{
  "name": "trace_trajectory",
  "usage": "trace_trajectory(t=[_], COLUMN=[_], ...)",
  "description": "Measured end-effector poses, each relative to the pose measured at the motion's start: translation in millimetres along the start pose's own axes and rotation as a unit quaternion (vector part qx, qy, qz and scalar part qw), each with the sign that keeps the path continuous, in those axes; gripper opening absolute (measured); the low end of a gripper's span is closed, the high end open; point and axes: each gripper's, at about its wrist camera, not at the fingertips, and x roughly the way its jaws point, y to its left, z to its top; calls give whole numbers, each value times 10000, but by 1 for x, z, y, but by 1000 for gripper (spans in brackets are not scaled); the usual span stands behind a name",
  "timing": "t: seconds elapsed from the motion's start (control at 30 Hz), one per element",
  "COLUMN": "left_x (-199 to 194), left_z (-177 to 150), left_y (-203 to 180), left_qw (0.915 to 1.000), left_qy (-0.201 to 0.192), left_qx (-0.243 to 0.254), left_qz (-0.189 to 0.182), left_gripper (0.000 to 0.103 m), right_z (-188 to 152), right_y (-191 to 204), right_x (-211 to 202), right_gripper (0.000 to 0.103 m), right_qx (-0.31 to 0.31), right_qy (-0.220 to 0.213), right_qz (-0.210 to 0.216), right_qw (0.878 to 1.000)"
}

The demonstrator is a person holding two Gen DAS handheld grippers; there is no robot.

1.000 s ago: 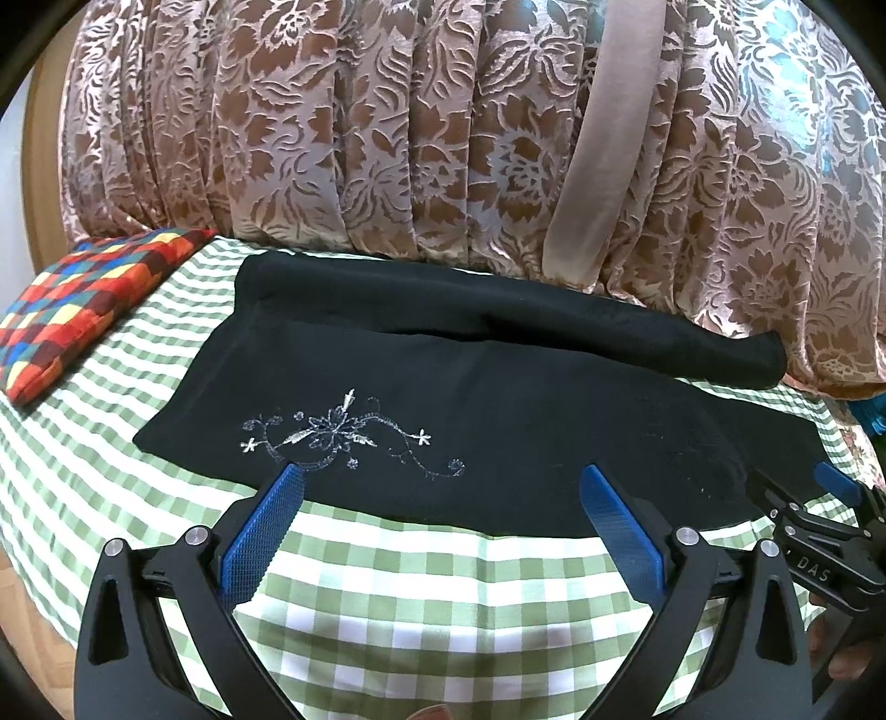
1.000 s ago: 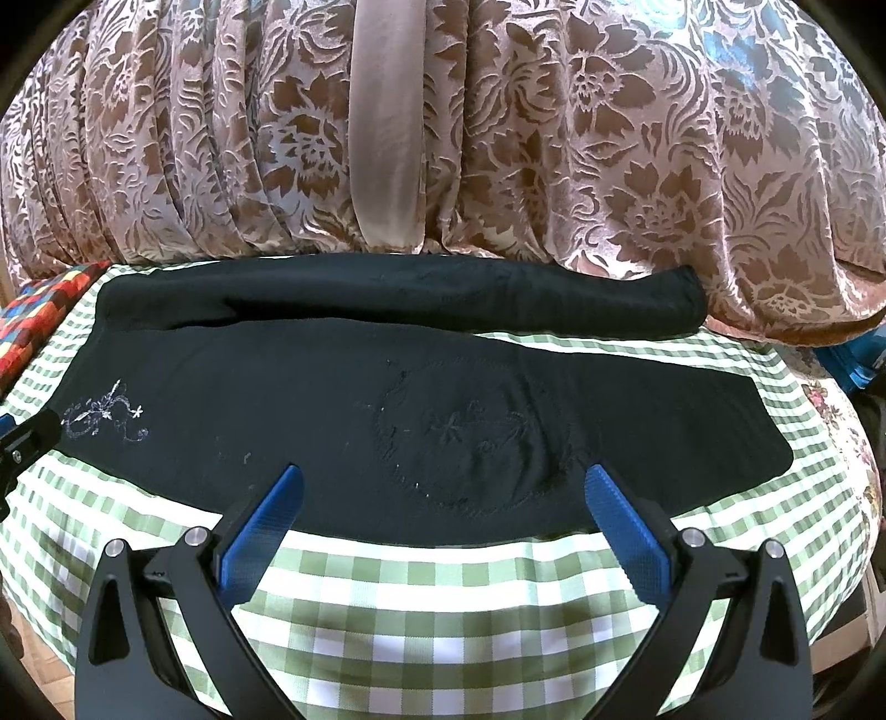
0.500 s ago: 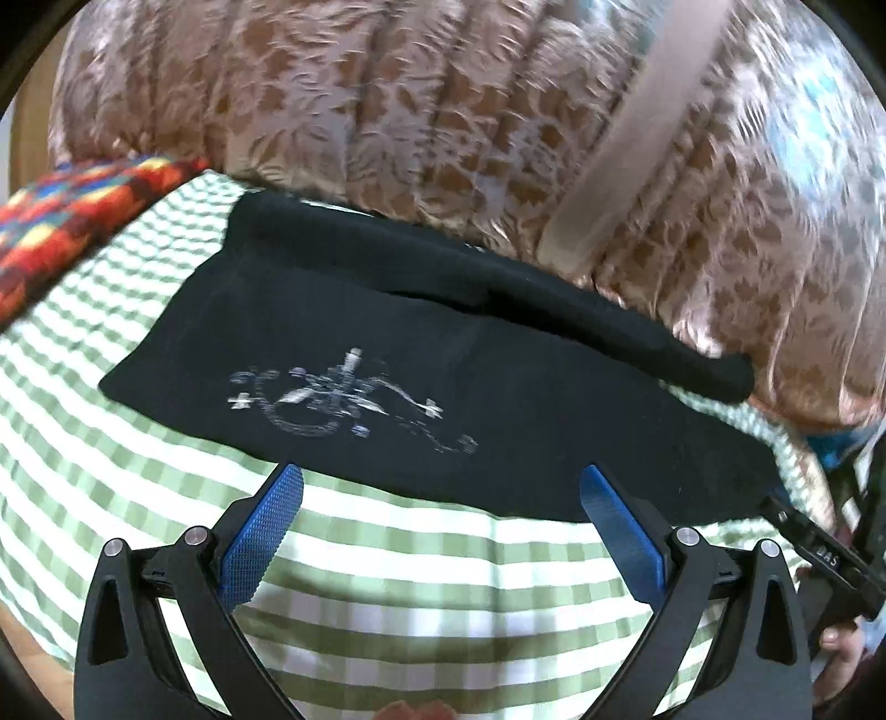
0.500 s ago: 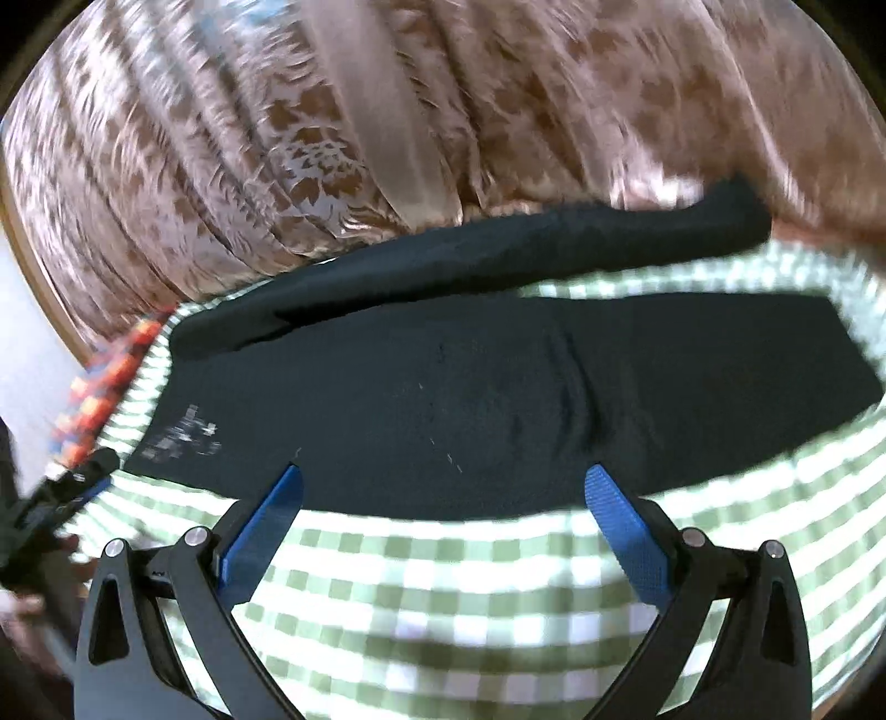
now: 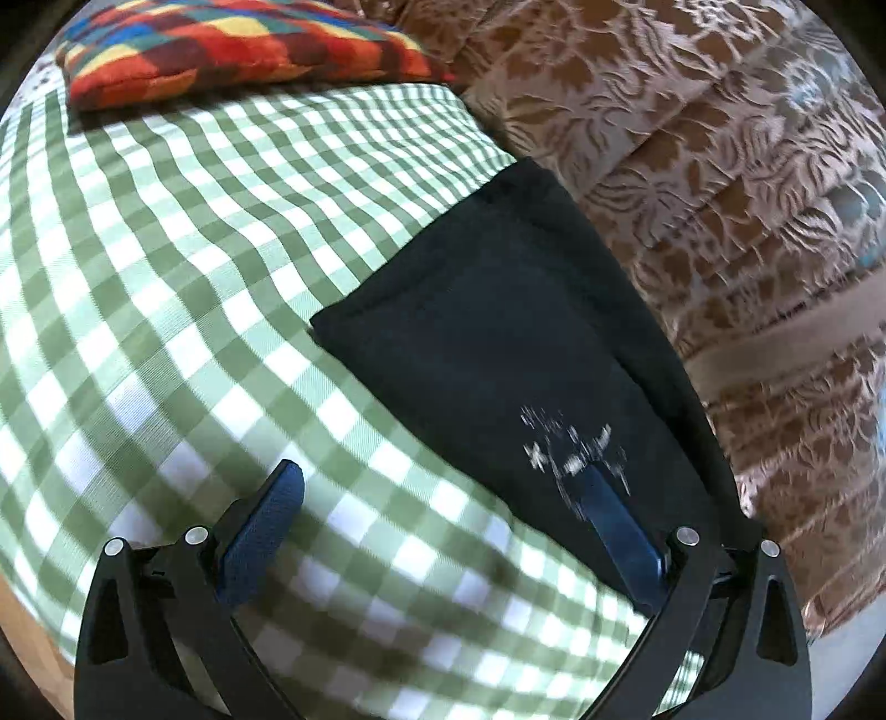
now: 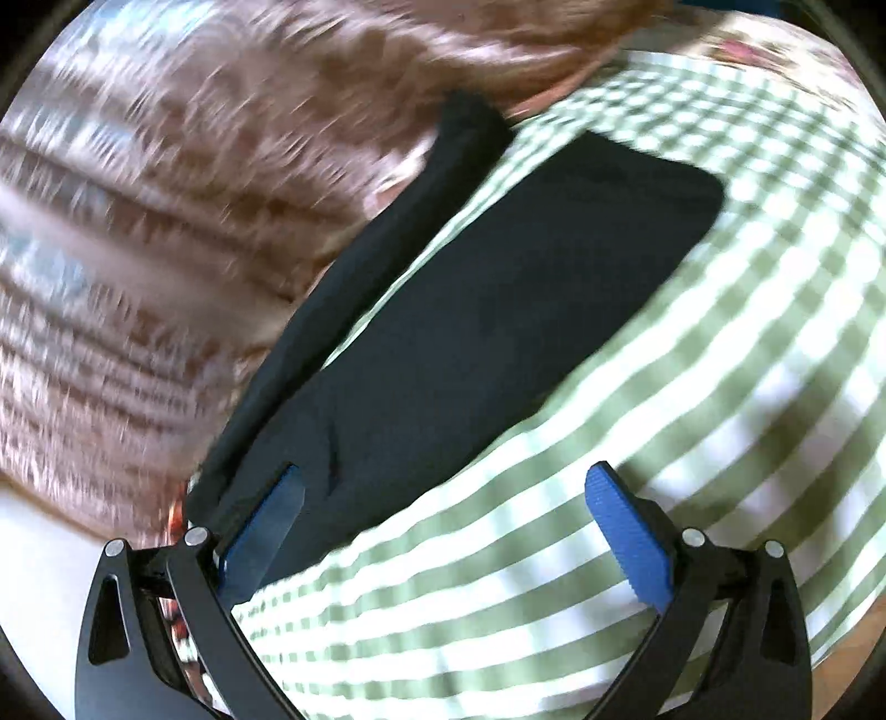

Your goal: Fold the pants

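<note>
Black pants (image 5: pixel 487 327) lie flat on the green checked cloth (image 5: pixel 166 266), with a pale embroidered motif (image 5: pixel 570 448) near one end. My left gripper (image 5: pixel 443 484) is open, its right finger over the motif and its left finger over bare cloth. In the right wrist view the pants (image 6: pixel 498 310) run diagonally, the second leg lying as a narrow strip (image 6: pixel 387 232) along the curtain. My right gripper (image 6: pixel 443 487) is open, its left finger over the near part of the pants and its right finger over the cloth. This view is motion-blurred.
A brown floral curtain (image 5: pixel 720 194) hangs along the far side of the bed, also blurred in the right wrist view as the curtain (image 6: pixel 138 221). A multicoloured checked pillow (image 5: pixel 232 44) lies at the far end of the cloth. Checked cloth (image 6: pixel 720 415) spreads beside the pants.
Both grippers have swung outward and turned toward opposite ends of the pants and come closer to the cloth. The pants have not moved. Each gripper stays open.
</note>
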Motion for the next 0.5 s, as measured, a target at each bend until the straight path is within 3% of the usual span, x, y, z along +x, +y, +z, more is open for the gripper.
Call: trace_trajectory(t=[0.07,0.1,0.13,0.3,0.33,0.37,0.43,0.5], left_x=[4,6,11,30,33,34,34,32], left_z=[4,4,6,18,20,21,22,23], left_y=[-7,-9,-10,-12,-11,-11,-12,-16], left_qw=[9999,9999,9998,9996,9996,9997,9996,9991], left_qy=[-82,-108,-95,-35,-2,4,-40,-54], left_qx=[77,122,154,269,260,238,287,404], left_qz=[22,50,75,108,96,67,77,143], left_gripper=[98,88,68,18,12,8,6,6], right_z=[10,15,20,48,54,57,65,67], right_y=[-14,-21,-26,-42,-40,-41,-40,-41], right_x=[3,7,12,35,40,43,54,58], right_gripper=[97,89,80,70,65,60,31,17], right_qx=[293,428,518,927,966,978,1019,999], right_qy=[-91,-102,-104,-324,-373,-374,-302,-262], right_qz=[-32,-6,28,84,97,68,-140,-275], right_qw=[9995,9990,9986,9951,9946,9945,9942,9943])
